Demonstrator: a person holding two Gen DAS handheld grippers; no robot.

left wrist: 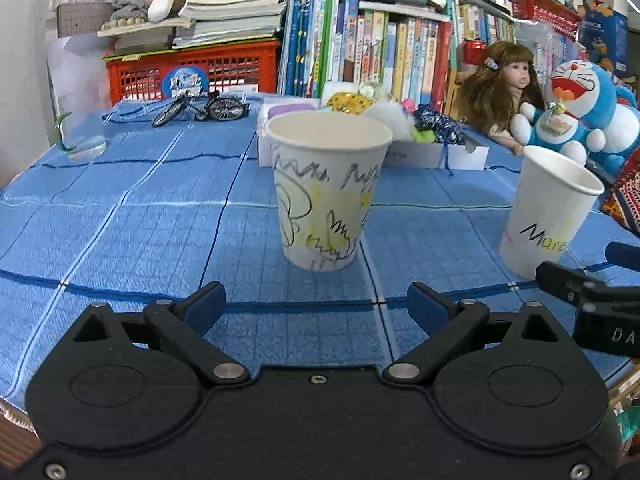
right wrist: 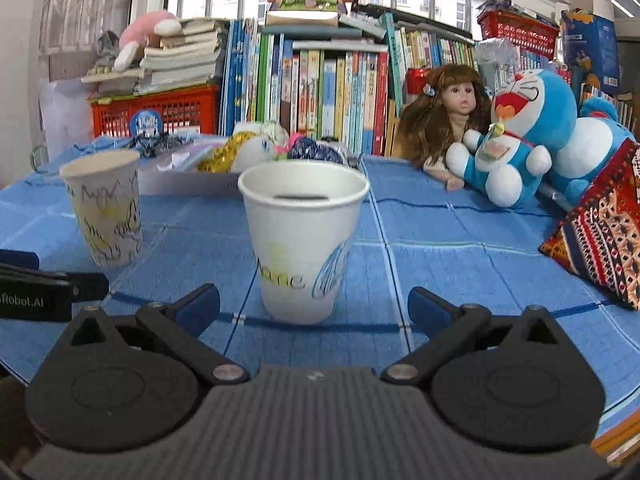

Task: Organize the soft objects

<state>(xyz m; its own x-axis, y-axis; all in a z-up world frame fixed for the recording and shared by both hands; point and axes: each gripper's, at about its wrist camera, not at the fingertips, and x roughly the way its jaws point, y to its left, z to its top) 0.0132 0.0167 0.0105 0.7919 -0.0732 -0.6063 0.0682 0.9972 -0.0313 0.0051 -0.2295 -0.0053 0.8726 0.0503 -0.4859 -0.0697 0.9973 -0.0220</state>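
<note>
Two scribbled paper cups stand upright on the blue cloth table [left wrist: 140,220]. The left cup [left wrist: 326,192] is just ahead of my open, empty left gripper [left wrist: 316,304]; it also shows in the right wrist view [right wrist: 106,208]. The right cup [right wrist: 302,240], also in the left wrist view [left wrist: 550,216], stands between and just beyond the fingertips of my open, empty right gripper [right wrist: 314,306]. A white box of soft bits and pom-poms [left wrist: 400,136] sits behind the cups. A blue Doraemon plush [right wrist: 520,136] and a doll [right wrist: 448,116] lie at the back right.
A patterned cushion [right wrist: 600,240] lies at the right edge. A model bicycle [left wrist: 200,108] and a glass [left wrist: 80,128] stand at the back left. Books [left wrist: 360,40] and a red crate [left wrist: 192,68] wall off the back. The right gripper's side shows in the left wrist view [left wrist: 592,296].
</note>
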